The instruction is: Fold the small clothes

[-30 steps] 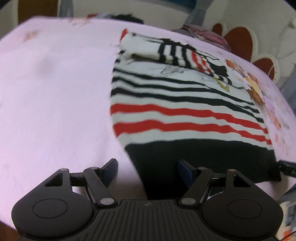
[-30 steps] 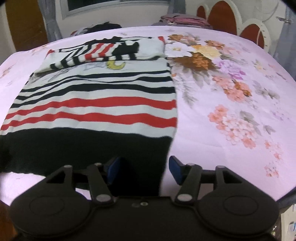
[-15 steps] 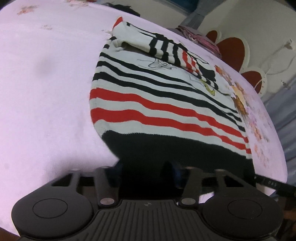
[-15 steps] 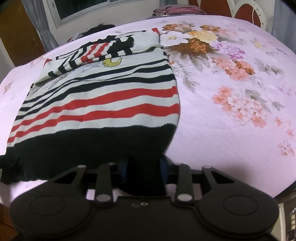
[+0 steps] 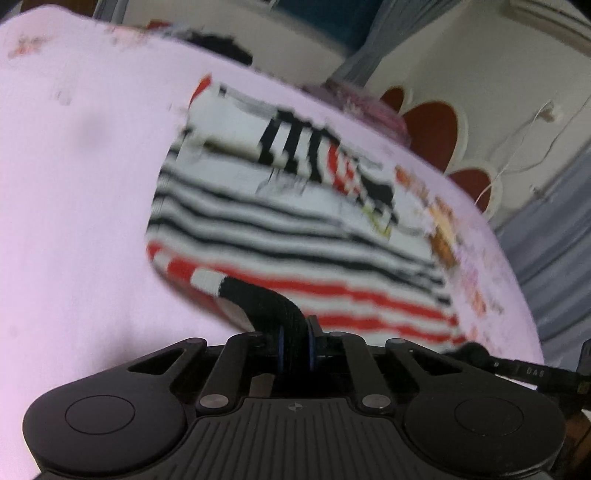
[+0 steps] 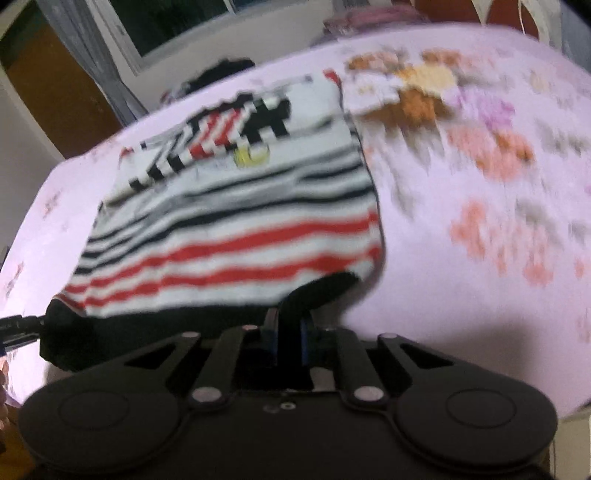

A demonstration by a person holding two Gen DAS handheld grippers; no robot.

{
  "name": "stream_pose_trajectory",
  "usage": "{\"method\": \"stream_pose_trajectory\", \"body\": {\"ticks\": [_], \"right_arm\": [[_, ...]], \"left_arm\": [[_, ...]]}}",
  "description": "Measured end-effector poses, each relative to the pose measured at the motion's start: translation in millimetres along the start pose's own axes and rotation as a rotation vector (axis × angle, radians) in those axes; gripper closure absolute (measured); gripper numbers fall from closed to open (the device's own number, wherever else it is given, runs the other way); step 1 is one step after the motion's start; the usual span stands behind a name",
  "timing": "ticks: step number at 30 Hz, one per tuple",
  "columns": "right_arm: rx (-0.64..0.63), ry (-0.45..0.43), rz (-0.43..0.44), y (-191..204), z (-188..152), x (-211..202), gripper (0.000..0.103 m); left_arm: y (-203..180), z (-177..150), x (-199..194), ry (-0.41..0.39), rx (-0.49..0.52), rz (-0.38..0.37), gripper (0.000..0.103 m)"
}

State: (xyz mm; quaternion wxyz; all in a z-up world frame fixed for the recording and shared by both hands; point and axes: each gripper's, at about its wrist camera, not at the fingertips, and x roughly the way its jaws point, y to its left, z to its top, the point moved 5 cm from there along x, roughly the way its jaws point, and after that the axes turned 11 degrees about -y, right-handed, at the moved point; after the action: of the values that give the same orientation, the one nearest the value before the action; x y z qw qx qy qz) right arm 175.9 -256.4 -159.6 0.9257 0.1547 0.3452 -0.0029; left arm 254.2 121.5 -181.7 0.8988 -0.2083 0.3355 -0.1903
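Note:
A small striped sweater [image 5: 295, 221], white with black and red stripes and a black hem, lies on the pink bed sheet [image 5: 74, 203]; its sleeves are folded across the top. My left gripper [image 5: 295, 341] is shut on the hem's left corner, lifted off the bed. My right gripper [image 6: 290, 334] is shut on the hem's right corner [image 6: 317, 291], also raised. The sweater shows in the right wrist view [image 6: 240, 206] too. Both views are motion-blurred.
The sheet has a floral print [image 6: 480, 147] to the sweater's right. A headboard with red panels [image 5: 432, 129] and a pile of clothes [image 5: 354, 99] stand at the far side. A window [image 6: 177, 18] and curtain are behind.
Both grippers closed on the black hem corners and have lifted them off the bed, moving forward over the sweater. The hem now curls up from the sheet.

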Motion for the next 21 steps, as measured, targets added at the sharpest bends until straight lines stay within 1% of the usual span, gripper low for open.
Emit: {"method": "stream_pose_trajectory", "body": {"ticks": [4, 8, 13, 21], "right_arm": [[-0.028, -0.060, 0.025, 7.8, 30.1, 3.6, 0.093], [-0.056, -0.086, 0.063, 15.4, 60.4, 13.1, 0.093], [-0.091, -0.131, 0.092, 21.1, 98.1, 26.4, 0.093], [-0.062, -0.170, 0.116, 16.7, 161.1, 76.4, 0.093]], "left_arm": [[-10.9, 29.5, 6.3, -0.074, -0.008, -0.030, 0.092], [-24.2, 55.1, 16.8, -0.112, -0.029, -0.075, 0.092], [-32.7, 87.2, 37.2, -0.160, -0.044, -0.096, 0.092], [-27.8, 142.3, 80.6, -0.243, -0.072, -0.062, 0.092]]}}
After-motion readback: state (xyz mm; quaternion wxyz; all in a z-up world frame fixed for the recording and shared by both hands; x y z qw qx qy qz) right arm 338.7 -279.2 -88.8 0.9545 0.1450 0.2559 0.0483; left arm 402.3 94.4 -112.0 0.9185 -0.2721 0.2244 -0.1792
